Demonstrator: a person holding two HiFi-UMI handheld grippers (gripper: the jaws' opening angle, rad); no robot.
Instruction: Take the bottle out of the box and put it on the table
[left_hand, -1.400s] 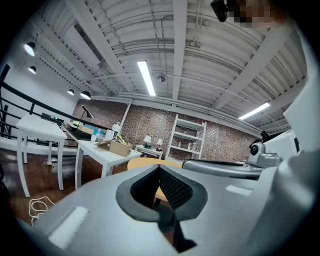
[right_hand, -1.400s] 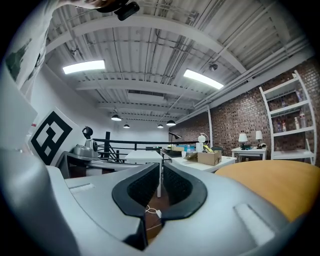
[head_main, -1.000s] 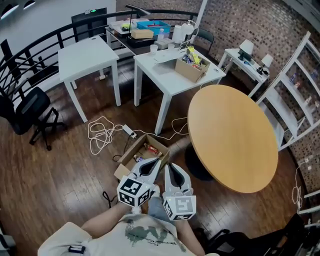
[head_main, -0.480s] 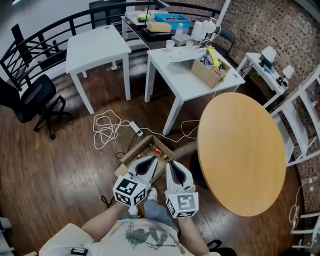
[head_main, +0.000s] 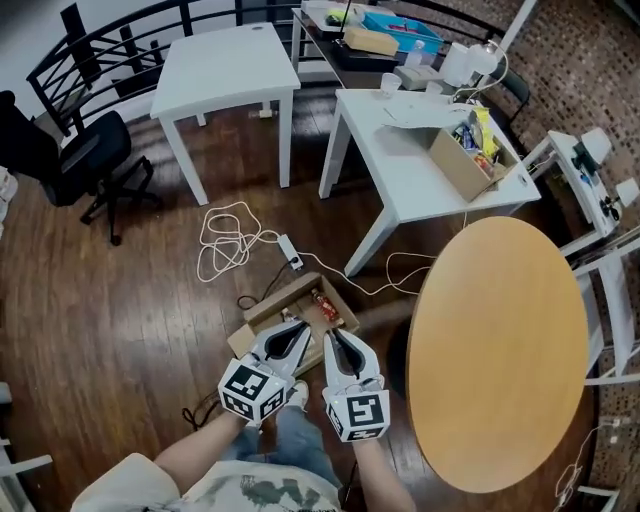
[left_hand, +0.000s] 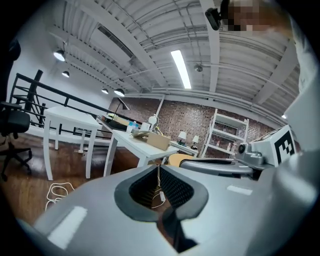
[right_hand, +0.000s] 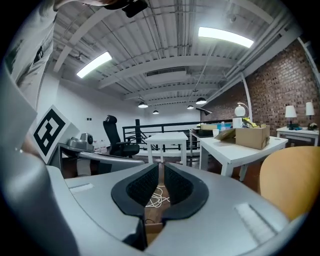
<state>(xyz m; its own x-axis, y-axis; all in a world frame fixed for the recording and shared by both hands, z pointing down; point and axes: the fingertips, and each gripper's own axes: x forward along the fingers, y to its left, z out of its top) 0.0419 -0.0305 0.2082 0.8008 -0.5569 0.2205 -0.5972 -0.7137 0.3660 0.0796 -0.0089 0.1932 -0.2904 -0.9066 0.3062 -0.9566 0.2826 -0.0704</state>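
your left gripper (head_main: 293, 332): jaws drawn together, the tips meeting, nothing between the ribbed pads; in the left gripper view (left_hand: 158, 167) only floor and a white cable show through the slit. your right gripper (head_main: 334, 337): jaws likewise closed to a thin slit and empty, and the right gripper view (right_hand: 161, 167) looks through the slit at cardboard and coiled cable. you hold the two side by side, tips over the near edge of the cardboard box (head_main: 280, 297), marker cubes towards your body. the cardboard box lies open on the dark wood floor (head_main: 100, 320), just left of the round wooden table (head_main: 500, 350). among its contents is a red packet (head_main: 322, 303); the rest is too small to tell, so you cannot pick out the bottle from here. white cable (head_main: 232, 240) and power strip (head_main: 291, 253): on the floor beyond the box. white table (head_main: 420, 185): beyond the round one, bearing a second cardboard box (head_main: 455, 165) of packets. second white table (head_main: 230, 65): further left. black office chair (head_main: 75, 160): far left.
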